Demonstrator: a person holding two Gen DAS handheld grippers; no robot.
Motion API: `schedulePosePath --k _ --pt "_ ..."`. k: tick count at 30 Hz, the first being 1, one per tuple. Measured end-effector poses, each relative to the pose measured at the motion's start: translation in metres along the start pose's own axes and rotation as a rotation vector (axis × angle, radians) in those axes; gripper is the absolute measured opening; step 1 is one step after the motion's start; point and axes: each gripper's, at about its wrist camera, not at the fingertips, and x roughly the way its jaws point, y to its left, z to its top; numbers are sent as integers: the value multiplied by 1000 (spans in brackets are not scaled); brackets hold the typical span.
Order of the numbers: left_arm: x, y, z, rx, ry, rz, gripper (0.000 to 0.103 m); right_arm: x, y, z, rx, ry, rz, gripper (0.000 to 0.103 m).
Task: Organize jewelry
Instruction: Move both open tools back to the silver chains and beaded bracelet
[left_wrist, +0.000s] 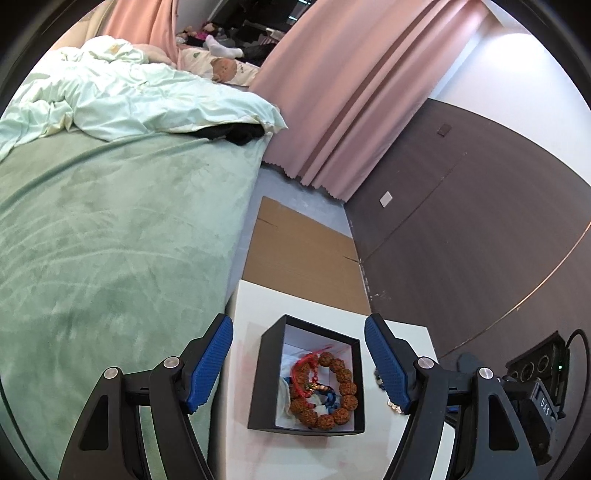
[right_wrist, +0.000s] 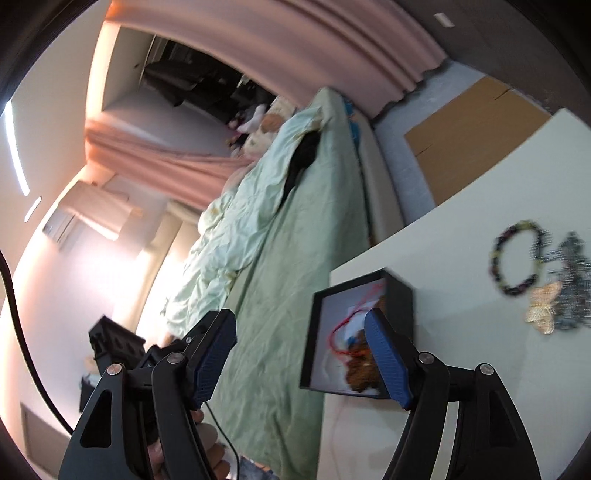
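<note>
While both tools hang above the white table, these lines go from near to far.

Left gripper (left_wrist: 298, 363): its two blue pads stand wide apart with nothing between them; it hovers over the box, one pad on each side in the left wrist view.

Right gripper (right_wrist: 300, 356): the blue pads are spread wide and hold nothing; its view is tilted and blurred, and the pad at 3 o'clock partly covers the box.

Black box (left_wrist: 266, 380): it sits on the table, lid off, white inside, at 6 o'clock in the left view and at 4 o'clock in the right view.

Brown bead bracelet (left_wrist: 345, 387): it lies inside the box as a ring of big rough beads, against the wall at 3 o'clock.

Red cord (left_wrist: 306, 363): it lies in the box, touching the bracelet, with some blue and white pieces beside it that I cannot name.

White table (left_wrist: 258, 306): it carries the box.

Dark bead bracelet (right_wrist: 515, 258): it lies flat on the table at 3 o'clock in the right view, well apart from the box.

Butterfly ornament (right_wrist: 543, 308): pale gold, near the dark bracelet, touching a grey blurred piece that I cannot identify.

Cardboard (left_wrist: 303, 251): flat on the floor just behind the table, at 12 o'clock.

Bed (left_wrist: 110, 229): green cover, at 9 o'clock, just beside the table.

Pink curtain (left_wrist: 332, 92): hanging at 1 o'clock, far behind.
</note>
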Motion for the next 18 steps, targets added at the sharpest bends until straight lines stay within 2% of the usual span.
schedulePosePath --k 7,18 --pt "8 -22 -11 42 18 -15 75 -46 -13 8 8 -91 -96 73" --pt "29 -76 -38 168 63 -75 75 -100 -46 18 68 -151 -214 73"
